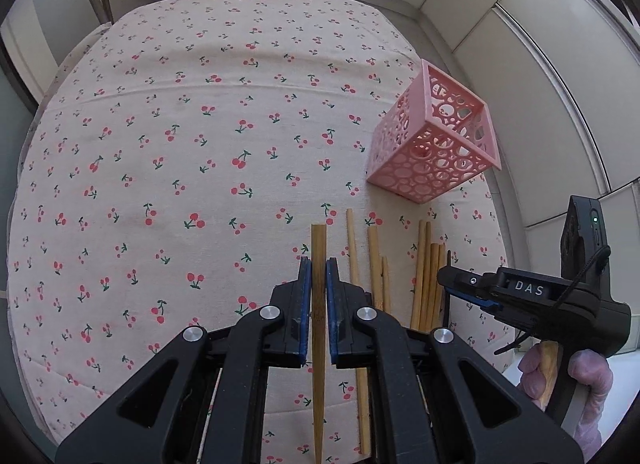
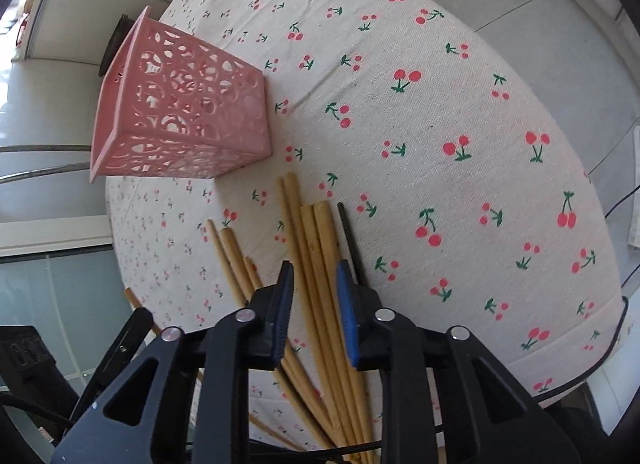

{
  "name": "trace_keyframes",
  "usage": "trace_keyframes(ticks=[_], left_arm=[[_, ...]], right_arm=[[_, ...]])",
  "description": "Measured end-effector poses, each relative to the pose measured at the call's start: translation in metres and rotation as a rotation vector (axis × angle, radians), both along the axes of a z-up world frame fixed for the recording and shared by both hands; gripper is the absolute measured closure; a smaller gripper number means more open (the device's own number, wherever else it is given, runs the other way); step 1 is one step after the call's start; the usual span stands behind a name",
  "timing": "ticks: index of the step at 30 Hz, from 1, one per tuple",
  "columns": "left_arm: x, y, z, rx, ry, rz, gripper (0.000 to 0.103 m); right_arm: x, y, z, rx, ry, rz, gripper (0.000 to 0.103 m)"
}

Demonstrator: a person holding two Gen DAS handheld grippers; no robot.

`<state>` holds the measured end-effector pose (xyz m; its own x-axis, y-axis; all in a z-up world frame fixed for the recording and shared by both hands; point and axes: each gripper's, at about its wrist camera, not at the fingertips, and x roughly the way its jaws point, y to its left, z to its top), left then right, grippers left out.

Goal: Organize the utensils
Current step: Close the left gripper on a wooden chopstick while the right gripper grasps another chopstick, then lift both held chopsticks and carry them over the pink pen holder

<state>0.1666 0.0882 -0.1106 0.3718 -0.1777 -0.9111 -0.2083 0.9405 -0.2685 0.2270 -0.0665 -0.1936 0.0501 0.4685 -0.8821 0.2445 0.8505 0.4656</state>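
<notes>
Chopsticks (image 2: pixel 320 264) lie on my surface (image 1: pixel 160 144) near the pink basket (image 1: pixel 434 144). My left claw (image 1: pixel 319 276) grips one chopstick (image 1: pixel 319 248). Only the right wrist view shows my right claw (image 2: pixel 314 284) spread, unclenched, over a bundle (the left view sees it side-on).

Bright, even daylight, soft shadows, sharp focus, strong fisheye bending at edges.

Both wrist views look down closely along their tongs at the cherry-print cloth-covered desk (image 1: pixel 180 124); the 2 share the pink perforated square basket (image 1: pixel 434 144) and loose bamboo chopsticks (image 2: pixel 320 248).
</notes>
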Motion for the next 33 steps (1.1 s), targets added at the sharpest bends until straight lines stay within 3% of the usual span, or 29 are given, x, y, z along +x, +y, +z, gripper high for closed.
trace_keyframes(ticks=[3,11,23,33], left_arm=[[0.000,0.000,0.000,-0.004,-0.001,-0.001,0.096],[0.002,0.003,-0.003,-0.008,0.010,0.009,0.096],[0.003,0.003,-0.004,-0.001,0.009,0.008,0.096],[0.001,0.003,0.003,0.034,-0.032,0.015,0.096]], right_arm=[[0.003,0.005,-0.003,-0.029,-0.005,0.009,0.090],[0.005,0.001,-0.008,-0.051,0.004,0.015,0.090],[0.009,0.024,-0.002,-0.180,-0.051,0.116,0.093],[0.003,0.040,0.017,-0.207,-0.188,0.120,0.095]])
